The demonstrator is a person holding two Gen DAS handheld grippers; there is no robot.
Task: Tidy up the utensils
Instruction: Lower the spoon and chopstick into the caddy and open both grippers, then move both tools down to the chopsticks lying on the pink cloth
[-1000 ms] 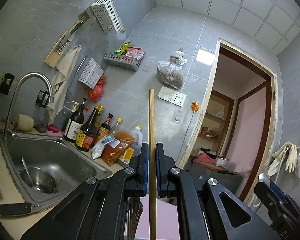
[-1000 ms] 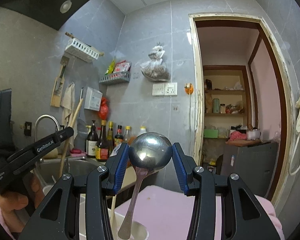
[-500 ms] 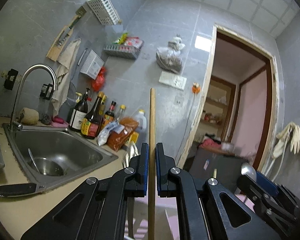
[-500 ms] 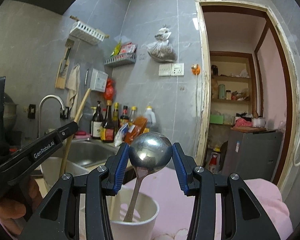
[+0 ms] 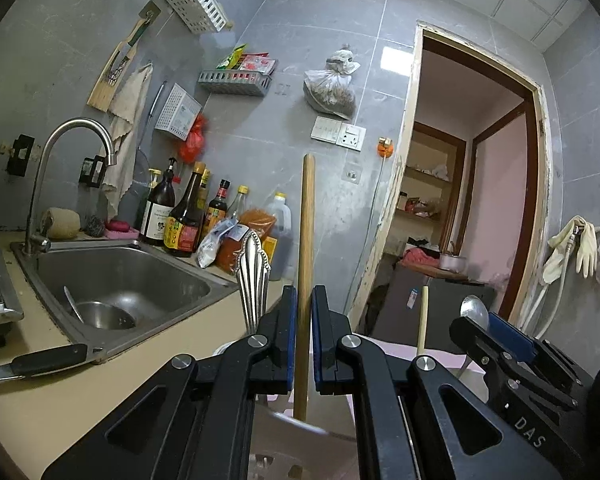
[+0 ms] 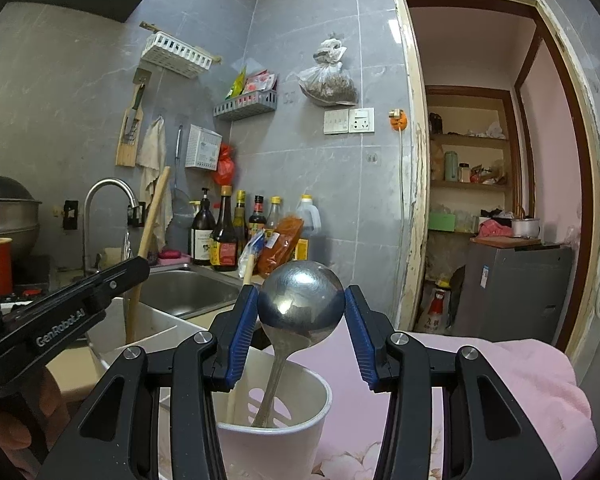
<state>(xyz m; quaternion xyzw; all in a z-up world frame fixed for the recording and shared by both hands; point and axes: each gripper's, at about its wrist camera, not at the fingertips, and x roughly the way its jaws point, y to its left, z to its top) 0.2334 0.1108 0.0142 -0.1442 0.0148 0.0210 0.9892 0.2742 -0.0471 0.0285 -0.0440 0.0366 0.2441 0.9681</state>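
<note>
My left gripper (image 5: 304, 320) is shut on a long wooden handle (image 5: 306, 240) that stands upright, its lower end in a white holder below. It shows in the right wrist view (image 6: 150, 232) too. An ornate silver utensil handle (image 5: 253, 276) stands just left of it. My right gripper (image 6: 301, 316) is shut on the bowl of a steel spoon (image 6: 301, 306), held upright with its handle down inside a white slotted cup (image 6: 276, 416). A pale chopstick (image 6: 240, 344) also stands in the cup. The right gripper (image 5: 496, 336) shows at the right of the left wrist view.
A steel sink (image 5: 112, 280) with tap (image 5: 72, 140) and a small bowl (image 5: 104, 316) lies to the left. Sauce bottles (image 5: 184, 216) and bags line the wall. A knife (image 5: 40, 360) lies on the counter edge. A pink cloth (image 6: 460, 384) covers the surface.
Both grippers have lowered with their utensils. The spoon handle now reaches deeper into the white cup, and the silver handle has come into view beside the wooden one.
</note>
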